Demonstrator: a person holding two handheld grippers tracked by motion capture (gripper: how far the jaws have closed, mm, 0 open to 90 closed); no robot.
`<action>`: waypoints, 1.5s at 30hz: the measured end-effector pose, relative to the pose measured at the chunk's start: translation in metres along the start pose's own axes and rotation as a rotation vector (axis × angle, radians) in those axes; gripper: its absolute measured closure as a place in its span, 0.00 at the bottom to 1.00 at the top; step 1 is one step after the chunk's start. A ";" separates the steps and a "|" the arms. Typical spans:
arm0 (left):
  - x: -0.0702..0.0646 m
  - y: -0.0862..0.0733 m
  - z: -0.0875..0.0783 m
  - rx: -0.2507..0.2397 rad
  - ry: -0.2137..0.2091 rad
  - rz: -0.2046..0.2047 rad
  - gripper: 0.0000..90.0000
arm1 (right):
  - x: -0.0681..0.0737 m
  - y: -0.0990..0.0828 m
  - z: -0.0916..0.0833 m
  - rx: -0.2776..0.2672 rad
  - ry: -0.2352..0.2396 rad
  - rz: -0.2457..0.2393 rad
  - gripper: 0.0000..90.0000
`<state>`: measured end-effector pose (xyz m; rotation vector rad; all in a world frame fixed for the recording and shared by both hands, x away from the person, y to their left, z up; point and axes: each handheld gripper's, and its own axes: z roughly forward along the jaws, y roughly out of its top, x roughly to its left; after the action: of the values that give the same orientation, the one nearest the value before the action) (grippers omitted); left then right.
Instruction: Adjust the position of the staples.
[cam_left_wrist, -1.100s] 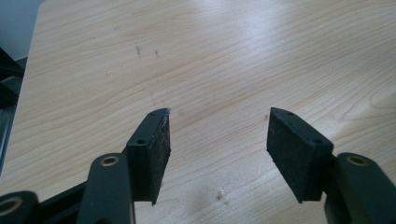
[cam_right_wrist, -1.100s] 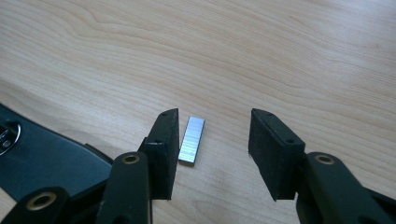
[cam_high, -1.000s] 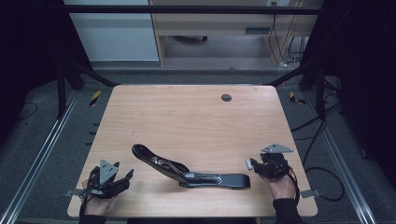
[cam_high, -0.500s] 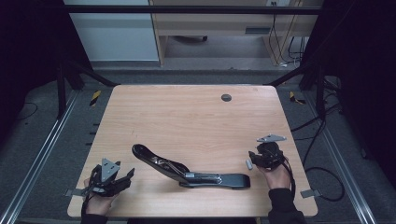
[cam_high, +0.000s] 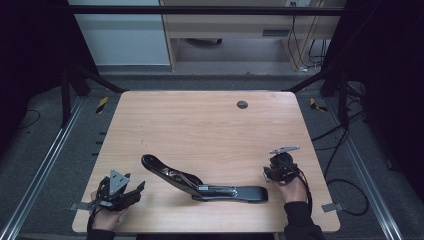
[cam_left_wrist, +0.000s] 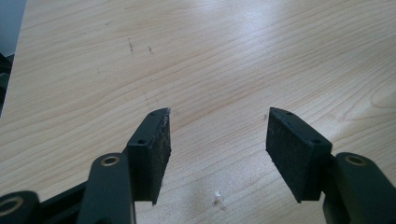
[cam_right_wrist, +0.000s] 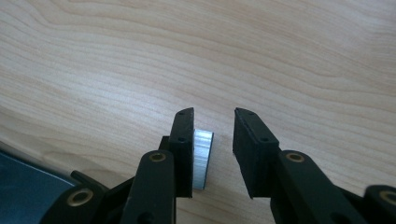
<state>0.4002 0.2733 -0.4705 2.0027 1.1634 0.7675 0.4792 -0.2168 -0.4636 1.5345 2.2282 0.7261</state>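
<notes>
Two hand-held grippers flank a black tool on the bench (cam_high: 200, 125).
The left hand-held gripper (cam_high: 136, 189), at 7 o'clock by the near edge, holds its jaws apart over bare wood. The long black tool (cam_high: 200, 181) lies untouched at 6 o'clock. The right hand-held gripper (cam_high: 266, 174), at 5 o'clock just past the tool's end, has just been closing, jaws narrowly apart, nothing gripped; open wood beyond.
</notes>
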 end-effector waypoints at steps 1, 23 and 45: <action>0.000 0.000 0.000 -0.001 -0.001 0.000 0.44 | 0.000 -0.001 0.001 0.001 0.002 -0.001 0.77; -0.002 0.000 0.002 0.020 -0.013 0.013 0.44 | 0.003 -0.002 0.011 0.098 0.018 0.021 0.86; -0.003 0.000 0.002 0.023 -0.022 0.020 0.44 | -0.028 -0.027 -0.018 0.092 0.163 -0.192 0.86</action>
<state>0.4003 0.2704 -0.4725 2.0393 1.1463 0.7431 0.4588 -0.2543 -0.4655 1.3191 2.5189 0.7216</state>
